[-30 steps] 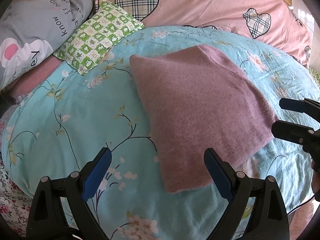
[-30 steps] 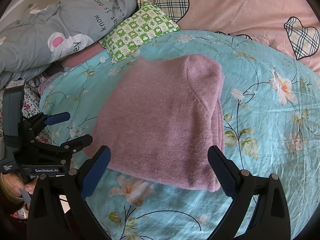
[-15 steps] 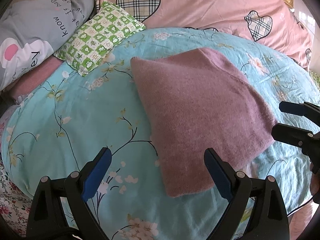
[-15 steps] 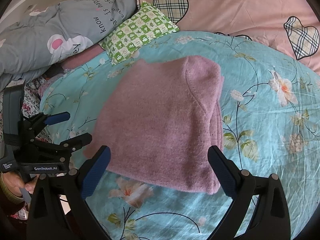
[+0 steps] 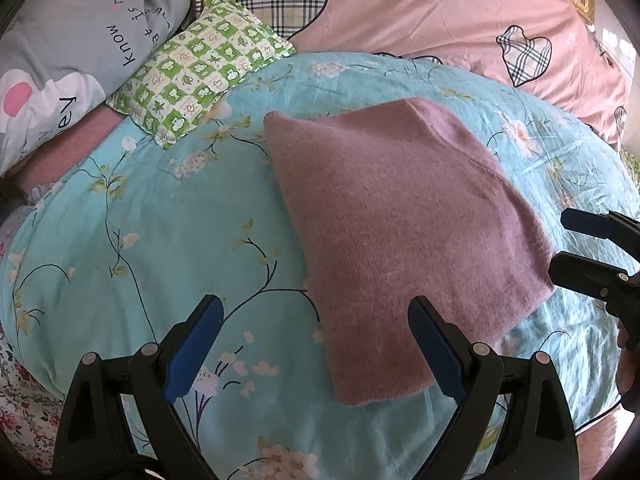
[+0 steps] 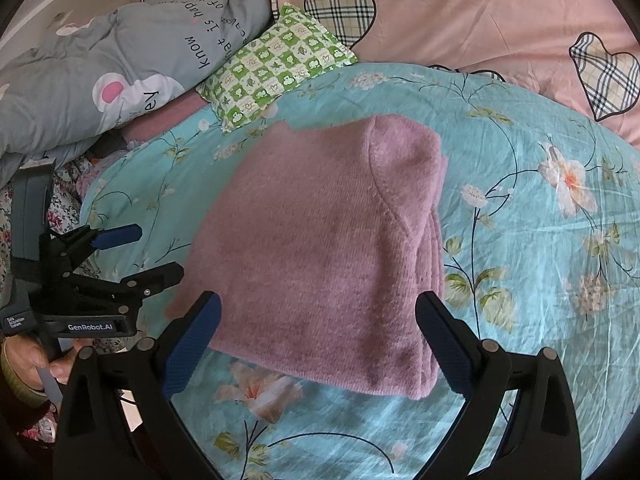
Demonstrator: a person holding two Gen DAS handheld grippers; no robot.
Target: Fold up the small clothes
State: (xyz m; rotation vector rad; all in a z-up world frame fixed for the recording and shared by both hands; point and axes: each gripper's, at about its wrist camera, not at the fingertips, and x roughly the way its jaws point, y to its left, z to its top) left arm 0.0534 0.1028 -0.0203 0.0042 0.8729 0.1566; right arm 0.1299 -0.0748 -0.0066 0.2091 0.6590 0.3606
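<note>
A mauve knitted garment (image 5: 400,224) lies folded into a neat block on the turquoise floral bedspread (image 5: 160,240); it also shows in the right wrist view (image 6: 320,240). My left gripper (image 5: 316,316) is open and empty, just off the garment's near left corner; it also shows in the right wrist view (image 6: 132,252). My right gripper (image 6: 318,312) is open and empty, hovering over the garment's near edge. It shows in the left wrist view (image 5: 560,240) beside the garment's right corner.
A green checked pillow (image 5: 200,68) and a grey printed duvet (image 5: 60,60) lie at the back left. A pink duvet with plaid hearts (image 5: 400,12) fills the back. The bed's near edge drops off below the grippers.
Both grippers have drawn back slightly from the garment, staying open. The garment lies still.
</note>
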